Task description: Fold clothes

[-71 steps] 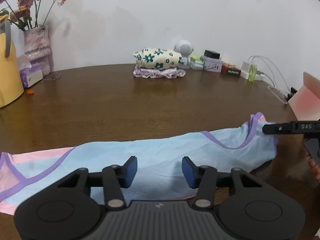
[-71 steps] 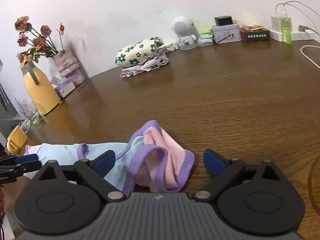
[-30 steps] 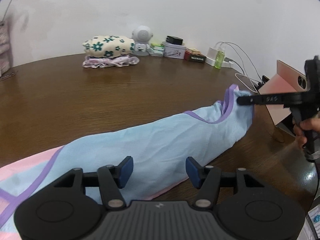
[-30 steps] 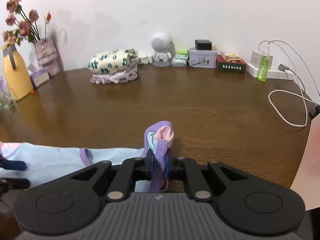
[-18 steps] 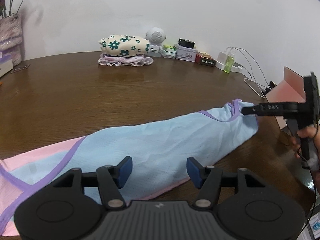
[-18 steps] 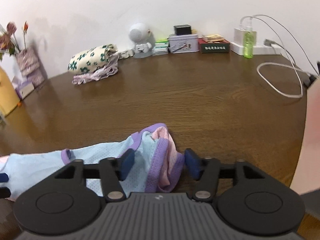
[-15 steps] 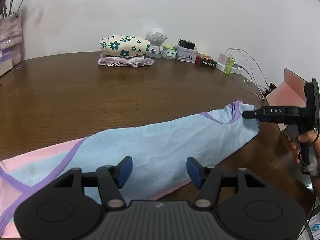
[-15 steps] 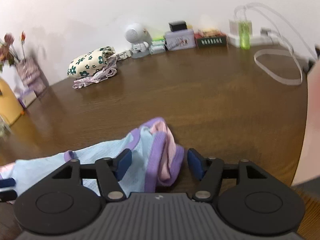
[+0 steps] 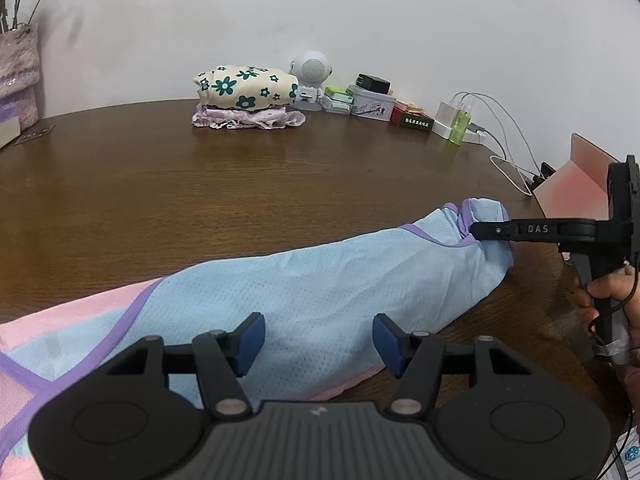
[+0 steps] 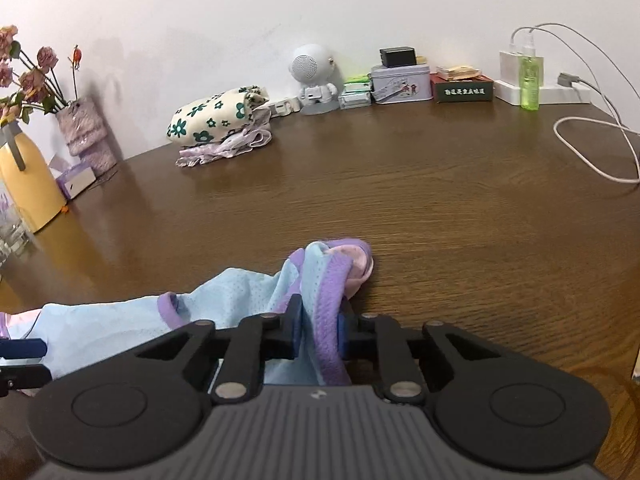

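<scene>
A light blue mesh garment (image 9: 320, 280) with purple trim and pink parts lies stretched across the brown table (image 9: 240, 192). My left gripper (image 9: 318, 338) hovers open just above its middle, with fabric below the fingers but not pinched. My right gripper (image 10: 318, 330) is closing, and its pads press on the bunched purple-trimmed end of the garment (image 10: 332, 272). In the left wrist view the right gripper (image 9: 476, 232) reaches in from the right, held by a person's hand (image 9: 608, 292). The left gripper's fingertip (image 10: 24, 348) shows at the far left of the right wrist view.
A folded floral stack (image 9: 244, 92) sits at the back of the table beside a white robot-shaped speaker (image 9: 310, 76), tins and a charger with a white cable (image 10: 592, 148). A yellow jug (image 10: 20, 184) and flower vase (image 10: 84, 132) stand left; a pink box (image 9: 576, 184) right.
The right gripper let go of the garment's bunched end, stood open around it, then shut on it again slightly lower. The left gripper stayed open over the cloth.
</scene>
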`<state>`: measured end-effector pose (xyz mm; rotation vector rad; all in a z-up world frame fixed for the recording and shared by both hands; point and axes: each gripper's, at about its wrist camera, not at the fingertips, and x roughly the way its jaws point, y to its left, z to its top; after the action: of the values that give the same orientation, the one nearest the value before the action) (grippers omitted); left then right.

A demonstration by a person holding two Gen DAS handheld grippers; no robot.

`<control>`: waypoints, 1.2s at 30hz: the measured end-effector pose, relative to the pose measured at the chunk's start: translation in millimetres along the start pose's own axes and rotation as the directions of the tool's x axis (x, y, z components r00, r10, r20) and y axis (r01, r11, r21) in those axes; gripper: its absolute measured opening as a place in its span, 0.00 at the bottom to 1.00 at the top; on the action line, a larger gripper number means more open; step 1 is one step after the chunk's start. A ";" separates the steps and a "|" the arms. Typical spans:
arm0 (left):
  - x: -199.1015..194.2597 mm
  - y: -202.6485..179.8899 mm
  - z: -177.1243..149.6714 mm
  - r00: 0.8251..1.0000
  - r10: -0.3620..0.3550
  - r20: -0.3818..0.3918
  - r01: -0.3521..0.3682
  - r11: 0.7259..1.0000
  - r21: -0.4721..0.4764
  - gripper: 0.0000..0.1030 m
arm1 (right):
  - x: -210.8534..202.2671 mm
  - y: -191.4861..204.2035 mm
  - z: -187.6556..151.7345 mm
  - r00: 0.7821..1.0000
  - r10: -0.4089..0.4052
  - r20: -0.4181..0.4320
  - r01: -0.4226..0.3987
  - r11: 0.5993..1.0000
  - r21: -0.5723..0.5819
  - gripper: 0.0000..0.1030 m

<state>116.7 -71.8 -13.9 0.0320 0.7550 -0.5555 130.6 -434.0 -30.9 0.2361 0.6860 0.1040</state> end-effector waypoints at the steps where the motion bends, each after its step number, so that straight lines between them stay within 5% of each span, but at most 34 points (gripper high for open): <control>1: 1.3 0.5 0.0 1.000 0.005 -0.001 -0.005 1.000 -0.001 0.57 | -0.6 0.4 1.5 1.000 0.001 -0.003 -0.001 1.000 -0.003 0.12; 11: 12.0 -2.5 3.6 0.999 0.022 -0.028 -0.021 0.999 0.044 0.55 | -22.5 28.4 18.5 0.995 -0.068 0.075 0.080 0.981 -0.174 0.12; 22: -0.3 0.8 8.4 0.999 0.041 -0.019 -0.039 0.996 0.082 0.57 | -40.0 86.5 32.5 0.992 -0.005 0.126 0.049 0.936 -0.348 0.12; 36: -34.6 26.0 -6.9 0.997 0.075 0.017 -0.075 0.996 0.042 0.57 | -33.8 161.5 -4.3 0.997 0.062 0.045 -0.027 0.839 -0.543 0.12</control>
<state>104.5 -31.8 -0.6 0.0947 0.7241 -0.4995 99.0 -282.7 26.9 -0.2940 0.5643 0.3305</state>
